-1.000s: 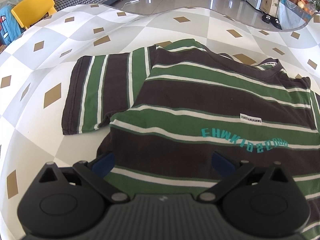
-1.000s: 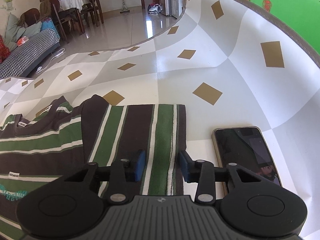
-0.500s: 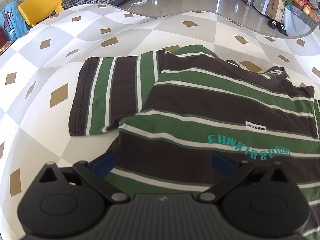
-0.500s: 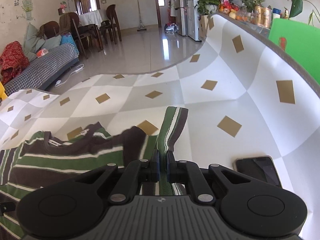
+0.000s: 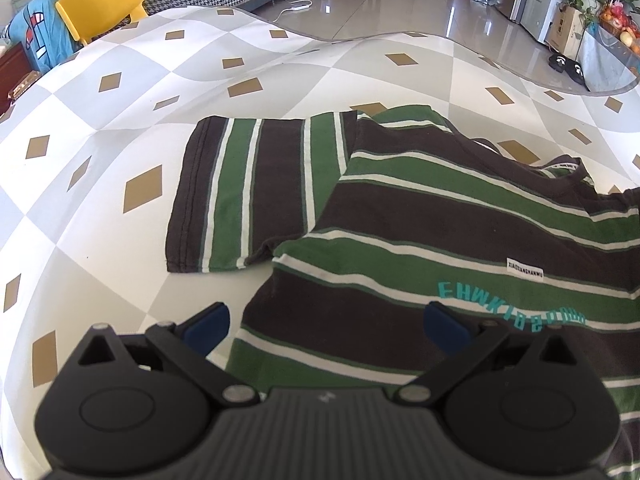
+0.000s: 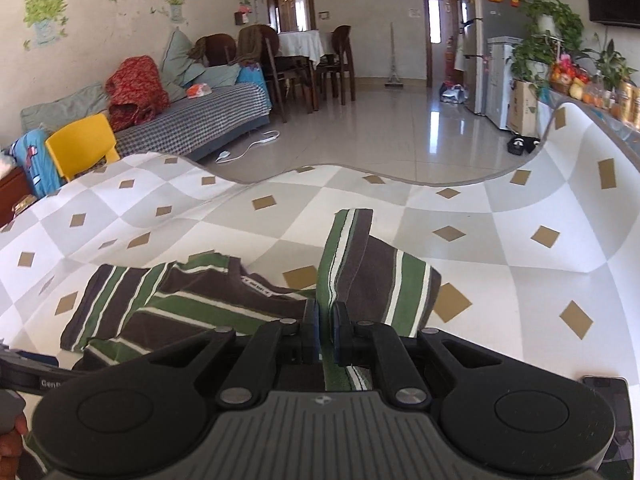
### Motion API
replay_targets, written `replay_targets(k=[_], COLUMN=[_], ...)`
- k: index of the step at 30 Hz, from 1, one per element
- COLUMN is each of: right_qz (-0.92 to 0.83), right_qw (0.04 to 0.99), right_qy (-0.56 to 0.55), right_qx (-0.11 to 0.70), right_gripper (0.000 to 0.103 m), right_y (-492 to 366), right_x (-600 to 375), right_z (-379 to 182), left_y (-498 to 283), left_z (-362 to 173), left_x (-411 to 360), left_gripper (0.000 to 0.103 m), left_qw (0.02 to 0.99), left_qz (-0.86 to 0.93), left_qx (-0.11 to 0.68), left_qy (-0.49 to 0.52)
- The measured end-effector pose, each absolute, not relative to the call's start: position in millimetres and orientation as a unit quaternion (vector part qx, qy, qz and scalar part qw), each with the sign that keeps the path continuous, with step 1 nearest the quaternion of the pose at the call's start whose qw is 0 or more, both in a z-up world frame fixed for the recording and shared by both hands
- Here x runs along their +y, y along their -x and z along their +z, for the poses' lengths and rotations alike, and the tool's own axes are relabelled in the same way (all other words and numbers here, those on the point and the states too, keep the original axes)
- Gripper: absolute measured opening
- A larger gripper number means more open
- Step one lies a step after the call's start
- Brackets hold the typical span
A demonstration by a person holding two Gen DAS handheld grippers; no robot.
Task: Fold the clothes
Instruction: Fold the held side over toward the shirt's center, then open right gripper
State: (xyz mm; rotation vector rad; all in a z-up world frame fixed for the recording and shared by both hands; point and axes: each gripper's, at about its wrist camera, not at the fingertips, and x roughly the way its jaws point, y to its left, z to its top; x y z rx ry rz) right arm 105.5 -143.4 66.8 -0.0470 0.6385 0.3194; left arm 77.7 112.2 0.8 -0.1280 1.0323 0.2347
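A brown, green and white striped T-shirt [image 5: 460, 216] lies front up on the checked tablecloth [image 5: 120, 128], with teal lettering on the chest. Its left sleeve [image 5: 248, 192] lies spread flat. My left gripper [image 5: 326, 320] hovers open over the shirt's lower left side, with nothing between its blue pads. In the right wrist view my right gripper [image 6: 326, 330] is shut on the right sleeve [image 6: 360, 276], which is lifted off the table and stands up in a fold above the shirt's body [image 6: 192, 308].
A dark phone [image 6: 612, 416] lies on the table at my right gripper's lower right. The table's far edge [image 6: 360, 170] curves ahead, with tiled floor beyond. A yellow chair [image 5: 100, 6] and a sofa stand off to the left.
My right gripper closed on the right sleeve, then lifted it and carried it leftward over the shirt. The phone slid toward the frame's corner. The left gripper drifted slightly, staying open.
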Motion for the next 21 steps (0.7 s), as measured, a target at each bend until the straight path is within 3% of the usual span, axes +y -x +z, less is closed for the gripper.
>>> replay_targets(k=[15,19,20,21], right_qz=[0.176,0.166,0.166,0.165], right_qw=[0.903,0.889,0.887,0.885], right_qy=[0.068,0.057,0.055,0.057], right_qx=[0.387,0.424,0.427,0.432], right_gripper=[0.009,0.021,0.03,0.032], right_y=[-128,-133,-133,-134], right_x=[-106,-108,-108,-107], right_z=[1,-10,-10,-8], left_y=[-76,-77,-77,-77], left_z=[1,-1,-1,0], left_x=[152,159,162,166], left_gripper=[0.103,0.103,0.103,0.103], left_qw=[0.854,0.851,0.851,0.852], left_qz=[0.144,0.149,0.152,0.155], left_qx=[0.491,0.494,0.493,0.49], left_qy=[0.092,0.098,0.099,0.102])
